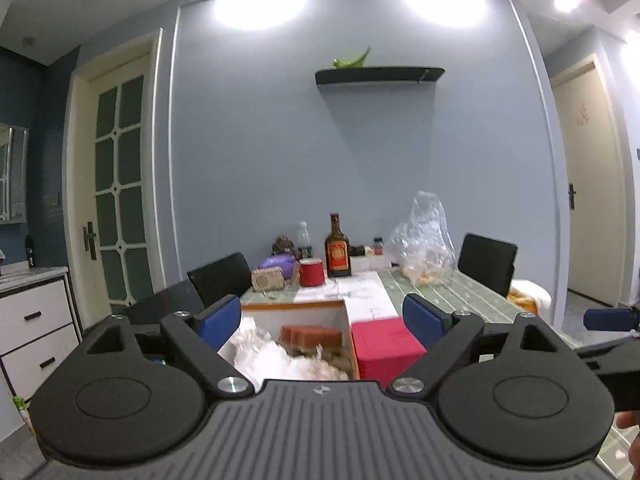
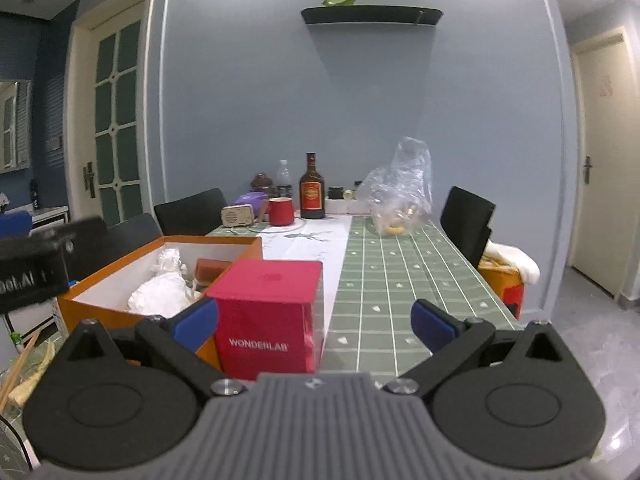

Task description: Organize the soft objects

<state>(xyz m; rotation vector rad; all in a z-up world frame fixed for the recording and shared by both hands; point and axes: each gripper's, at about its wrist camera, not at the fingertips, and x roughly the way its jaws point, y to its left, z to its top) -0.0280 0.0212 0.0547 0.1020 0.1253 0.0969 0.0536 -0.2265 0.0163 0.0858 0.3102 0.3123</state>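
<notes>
A: Left claw (image 1: 322,322) up close in the left wrist view: jaws spread wide, nothing between them, aimed near level over the orange box (image 1: 294,307). White soft bundle (image 1: 276,354) and a brown block (image 1: 312,336) already sit inside.

B: Right wrist view?

A: Right claw (image 2: 316,322) also spread, empty, just behind the red WONDERLAB box (image 2: 266,320). Clear plastic bag (image 2: 400,188) left far down the tabletop (image 2: 400,280); looks partly done.

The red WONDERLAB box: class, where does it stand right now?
In the right wrist view, the red WONDERLAB box stands at the table's near end, beside the orange box.
</notes>
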